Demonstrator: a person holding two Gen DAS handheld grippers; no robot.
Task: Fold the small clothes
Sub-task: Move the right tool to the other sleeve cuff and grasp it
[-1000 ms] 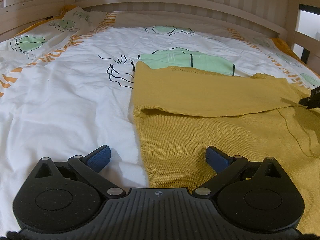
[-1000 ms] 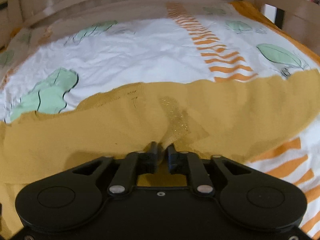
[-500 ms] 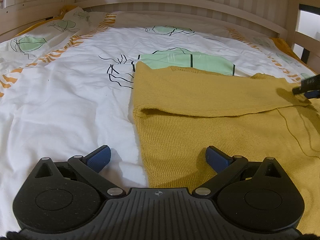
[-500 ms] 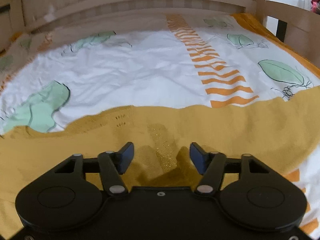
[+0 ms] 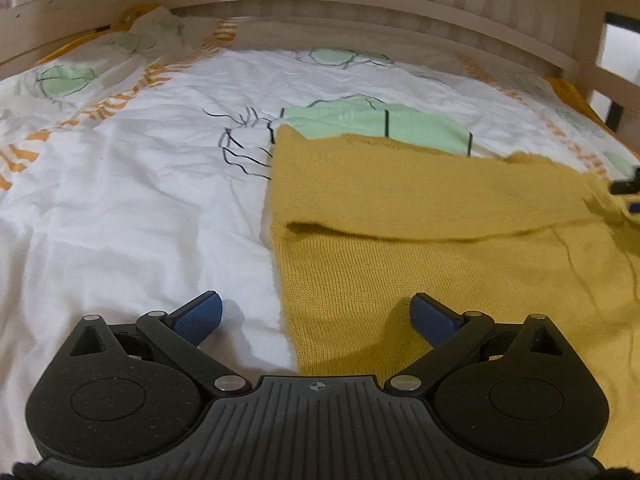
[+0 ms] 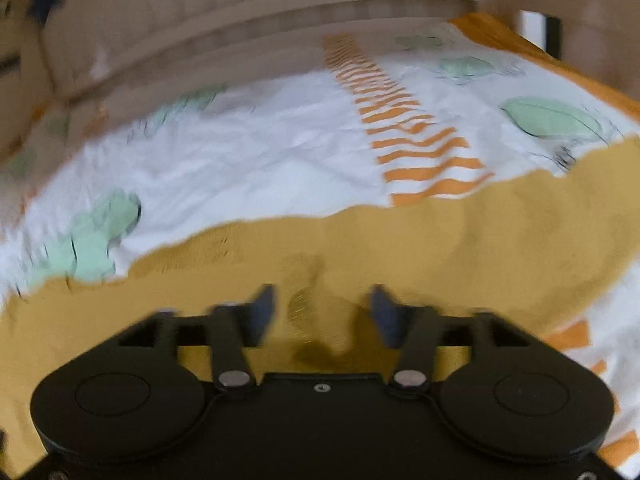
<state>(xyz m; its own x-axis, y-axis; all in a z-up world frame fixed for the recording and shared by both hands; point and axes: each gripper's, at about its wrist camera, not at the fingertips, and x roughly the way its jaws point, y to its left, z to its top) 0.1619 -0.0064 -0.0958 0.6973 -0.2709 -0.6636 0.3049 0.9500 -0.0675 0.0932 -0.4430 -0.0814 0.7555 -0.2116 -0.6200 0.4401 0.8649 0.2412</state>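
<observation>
Your left claw is released, its blue pads spread wide: one over the white bedsheet, the other over the yellow knit sweater, whose left edge runs between them. The sweater fills the lower right of the frame, its far part folded over. Your right claw is released too, hovering over the sweater; that view is blurred.

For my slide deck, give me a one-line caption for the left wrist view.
Open left gripper hovers over the near edge of a partly folded mustard knit garment on a leaf-print bedsheet.
</observation>
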